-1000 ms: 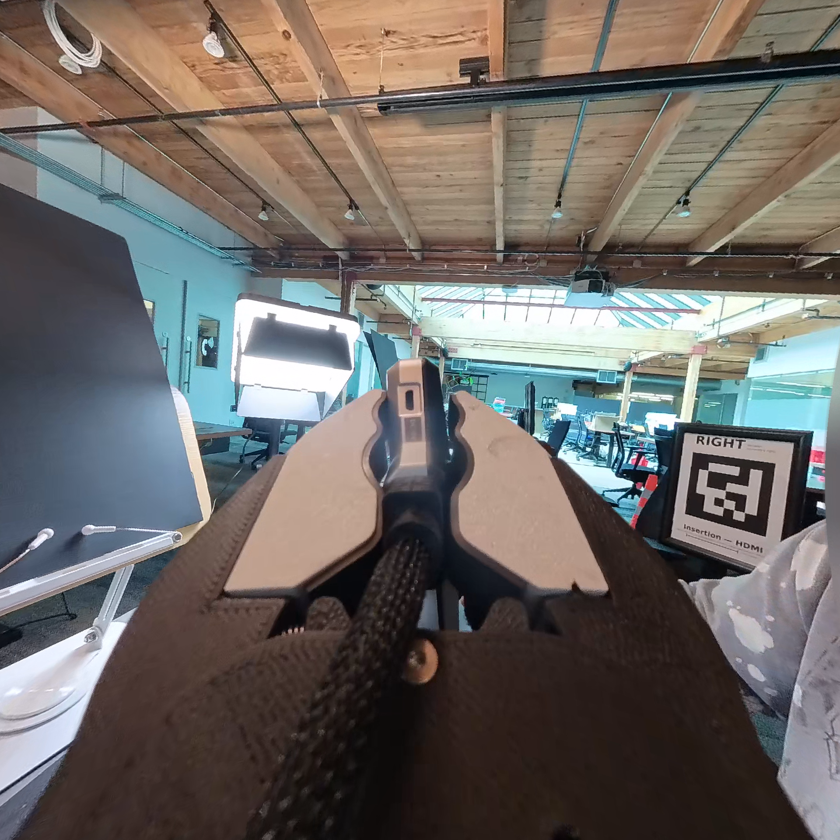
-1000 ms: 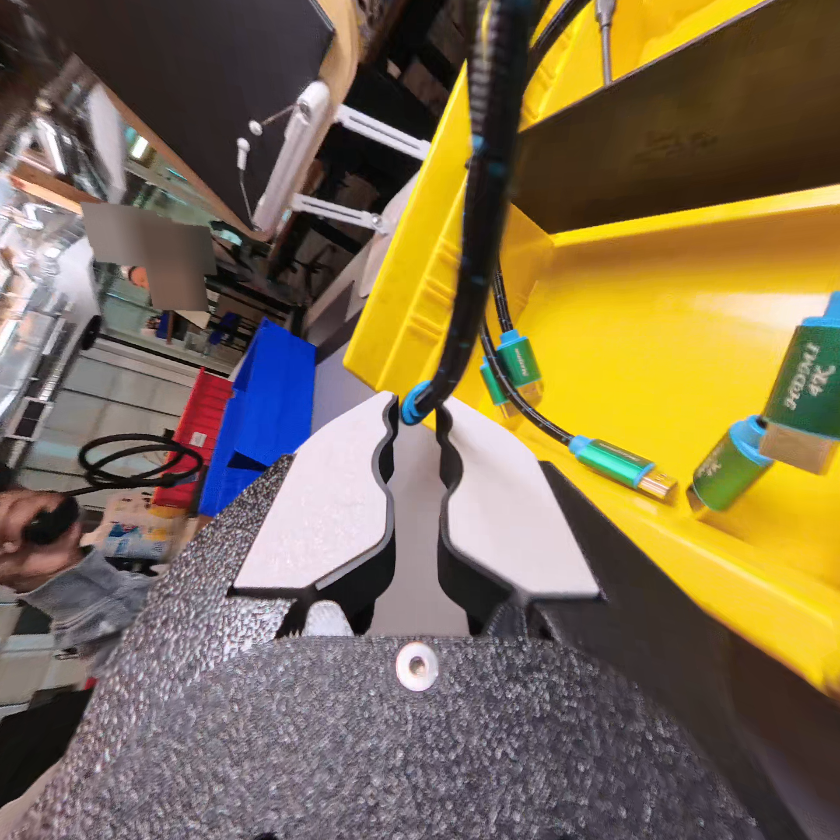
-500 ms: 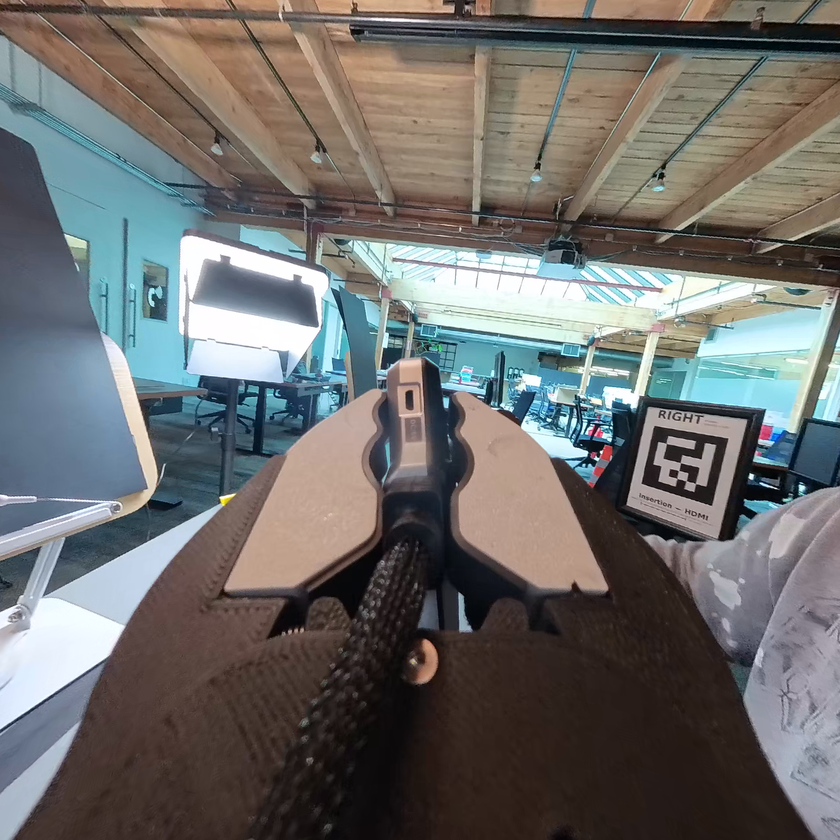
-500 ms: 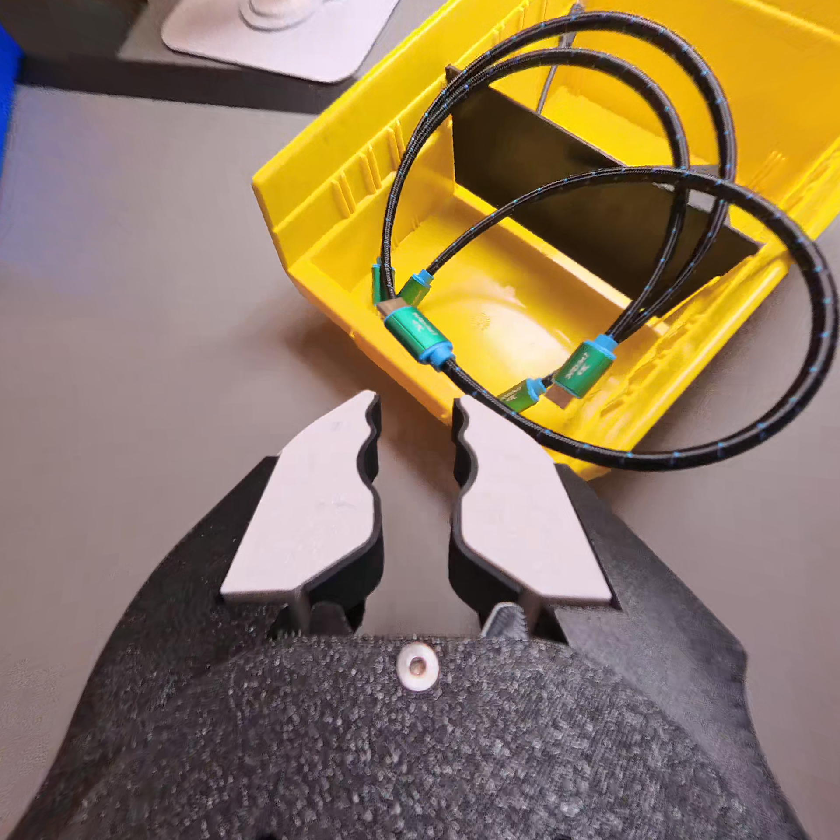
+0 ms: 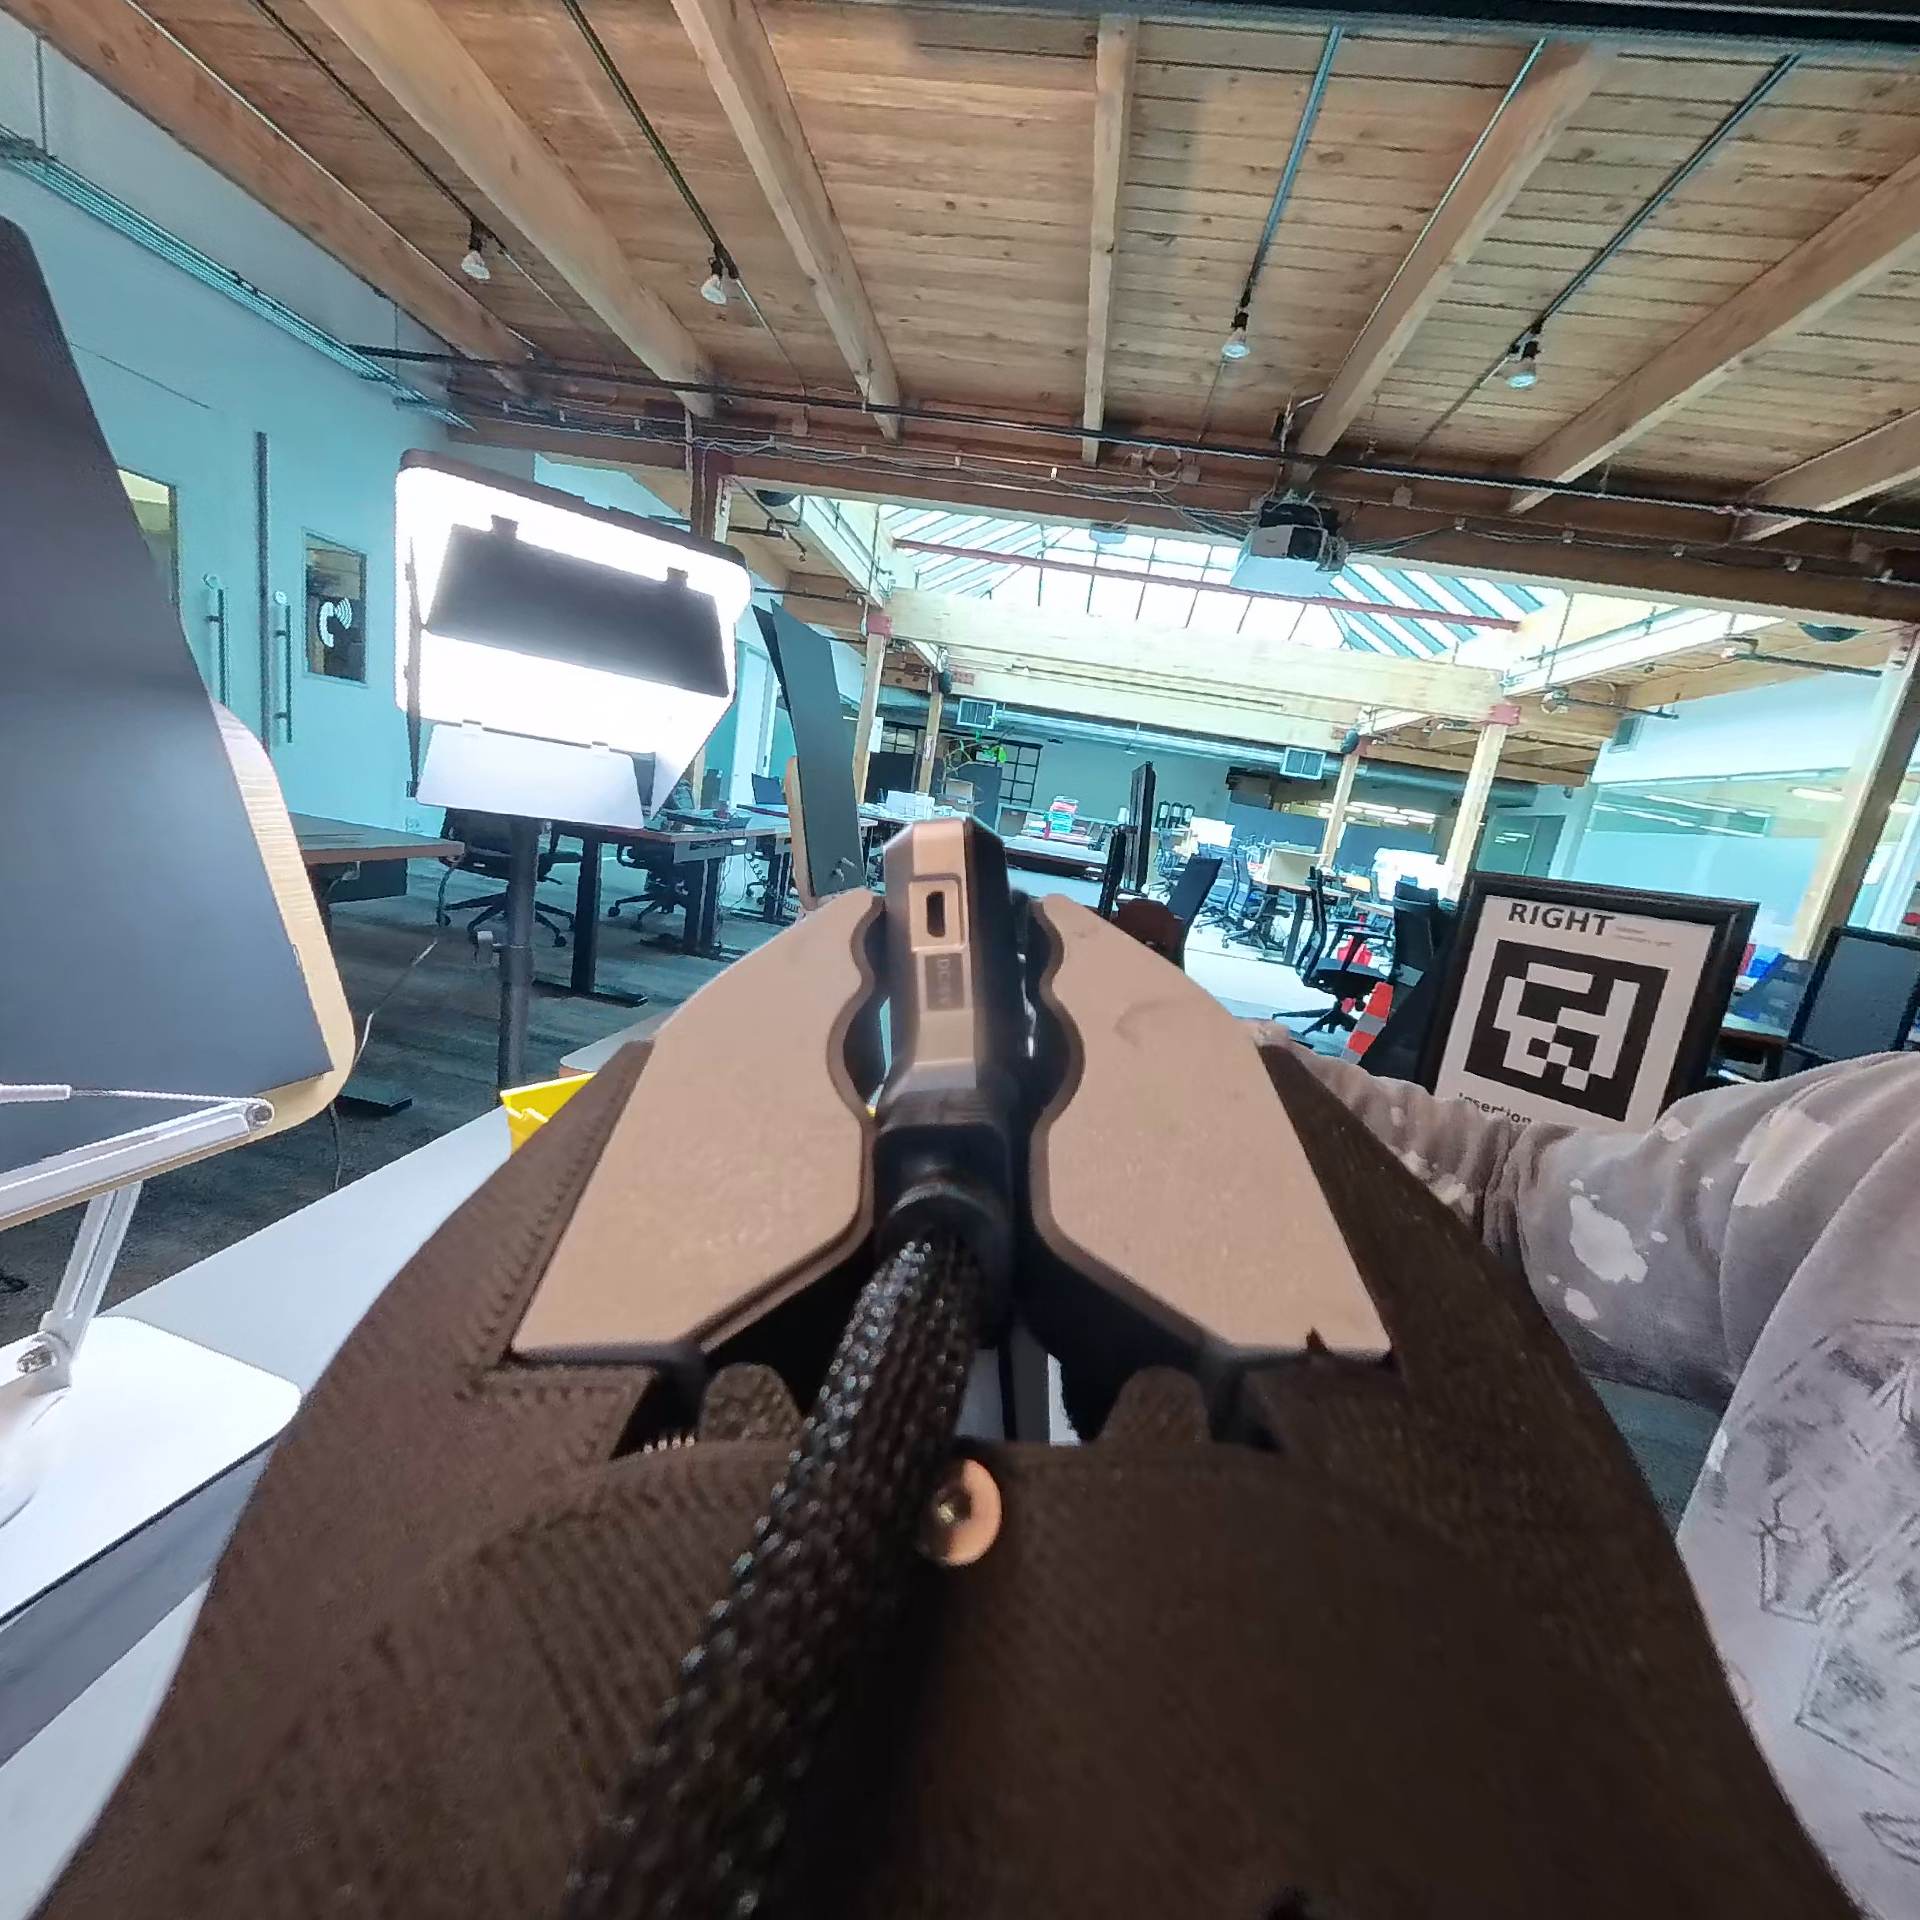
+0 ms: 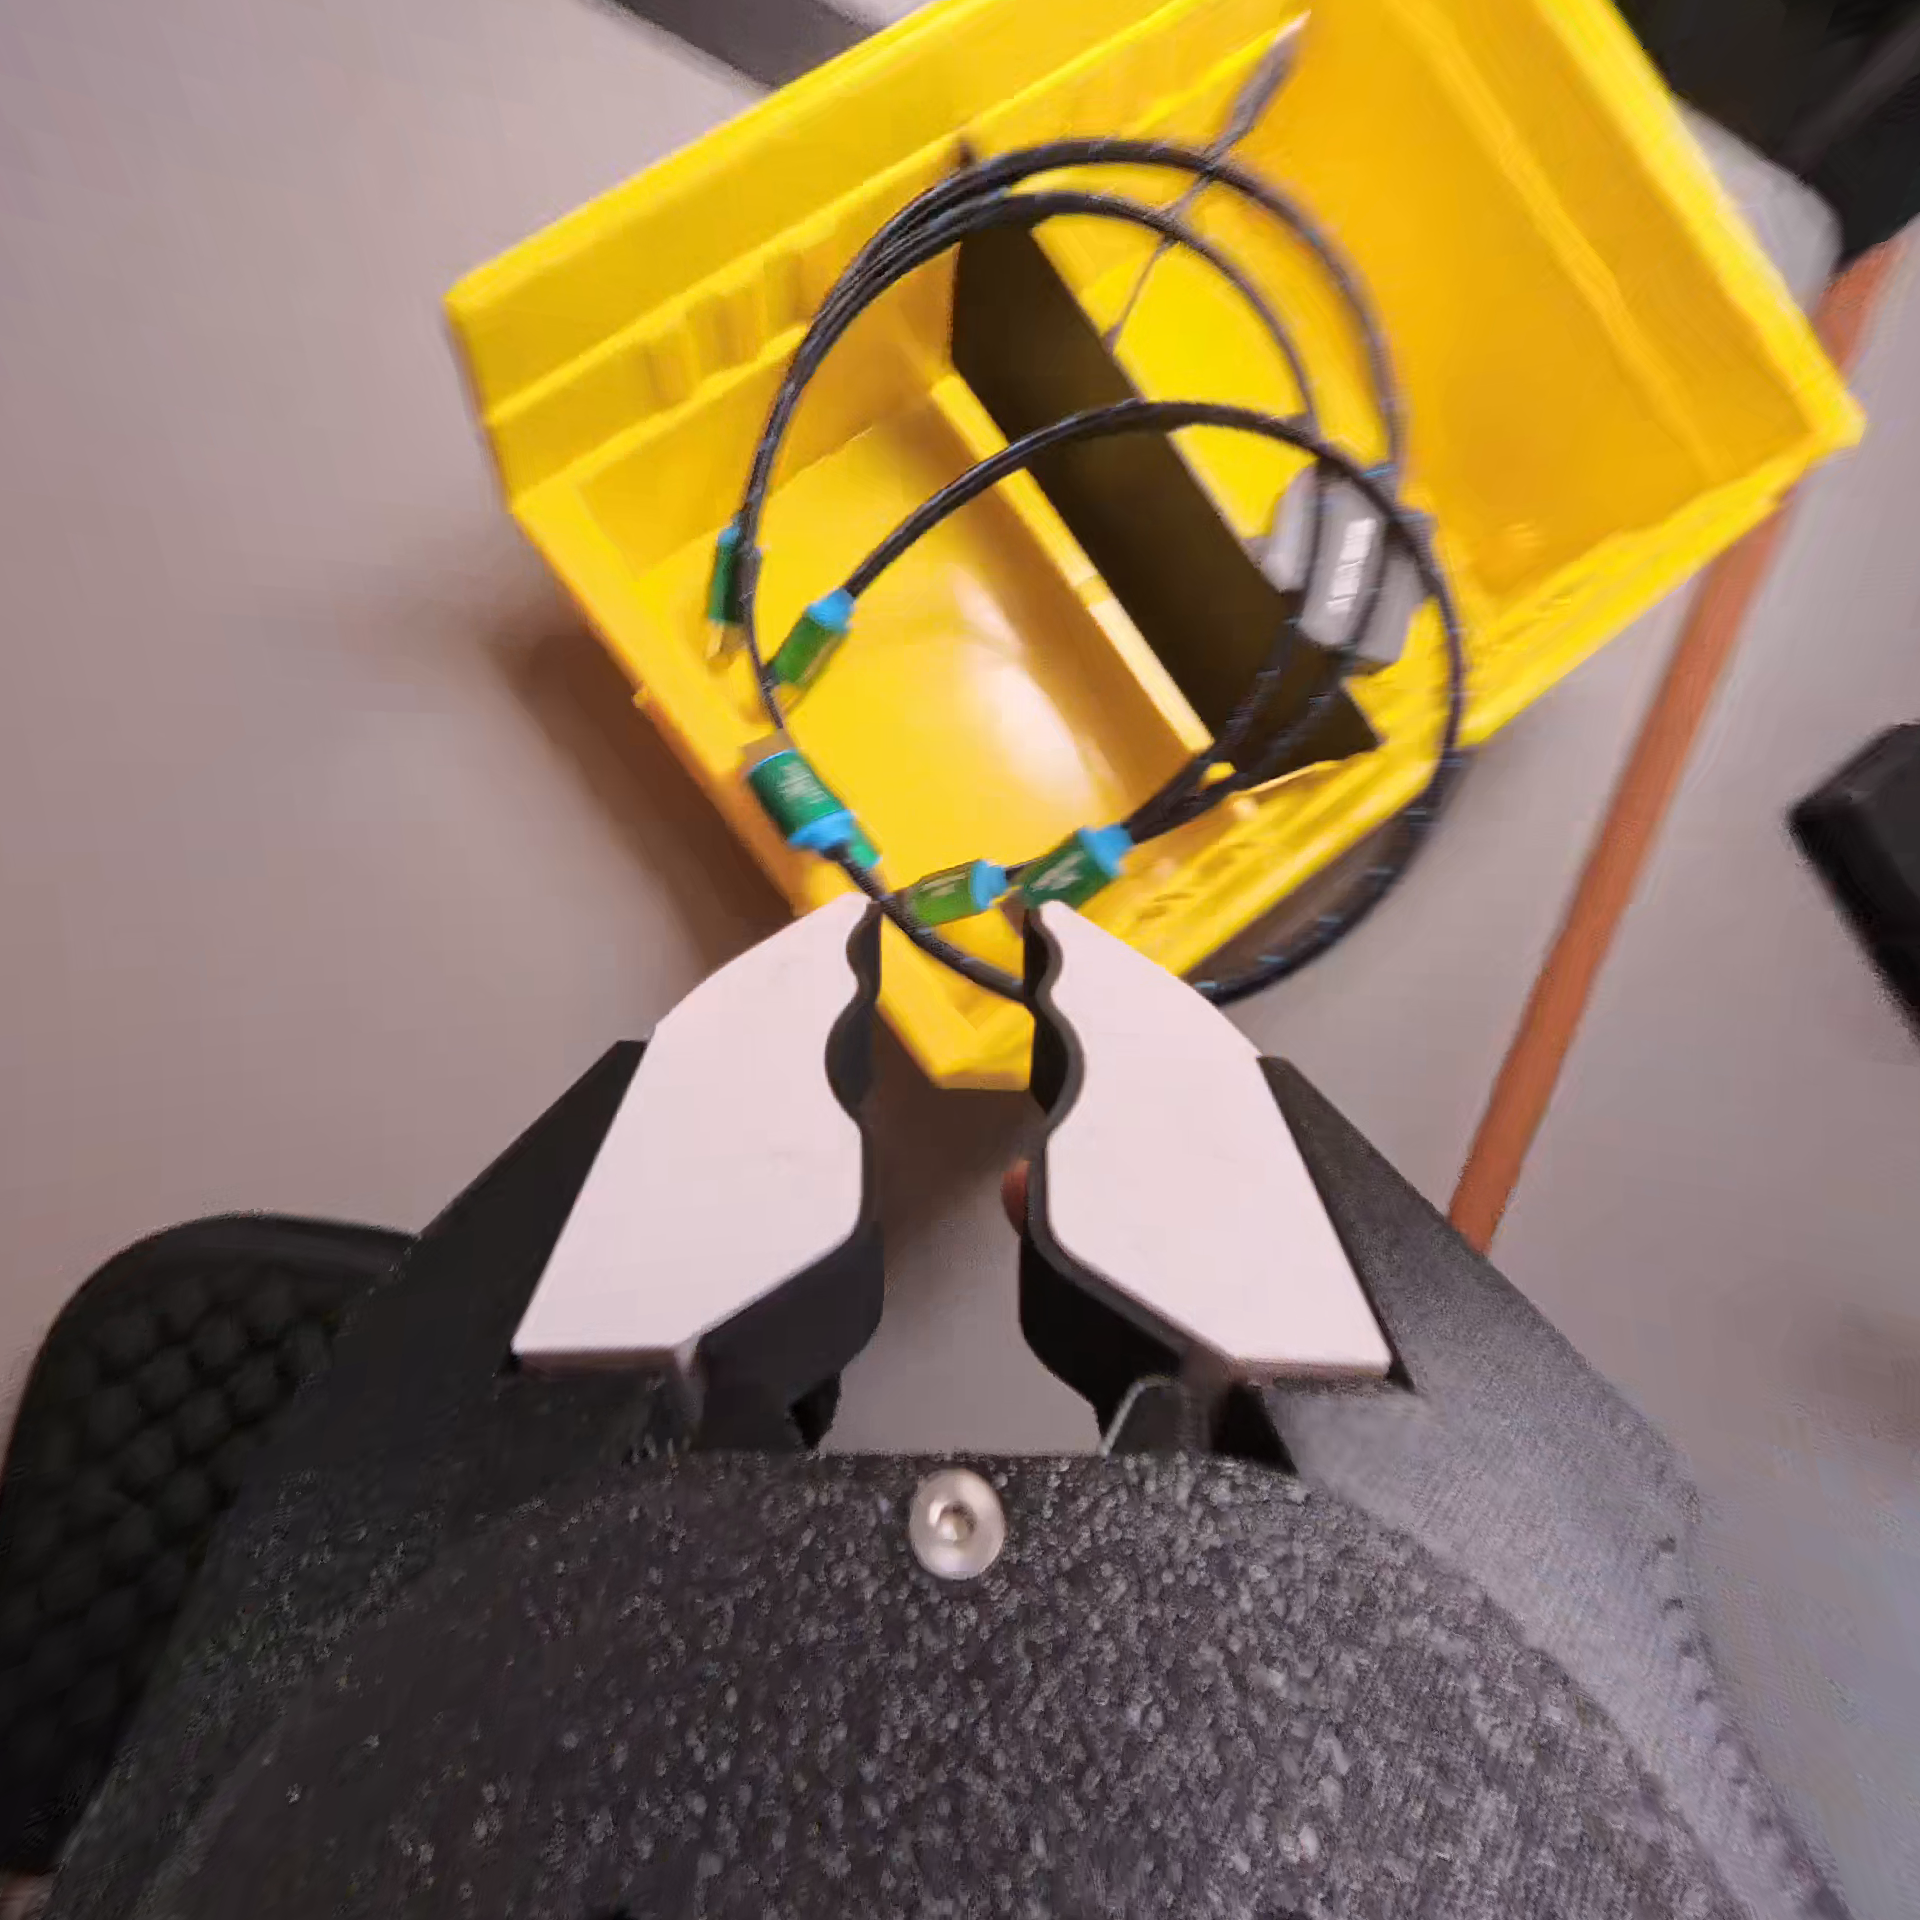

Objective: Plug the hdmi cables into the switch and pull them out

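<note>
Left wrist view: your left gripper pinches the grey switch between its jaws, held up level toward the room. The switch's braided black cord runs back over the gripper body. A sleeve shows at right, a framed marker sign behind it.

Right wrist view: your right gripper hangs over the yellow bin, jaws spread and gripping nothing. The looped cables with green plugs lie in the bin's near compartment, just beyond the fingertips. A black divider splits the bin.
</note>
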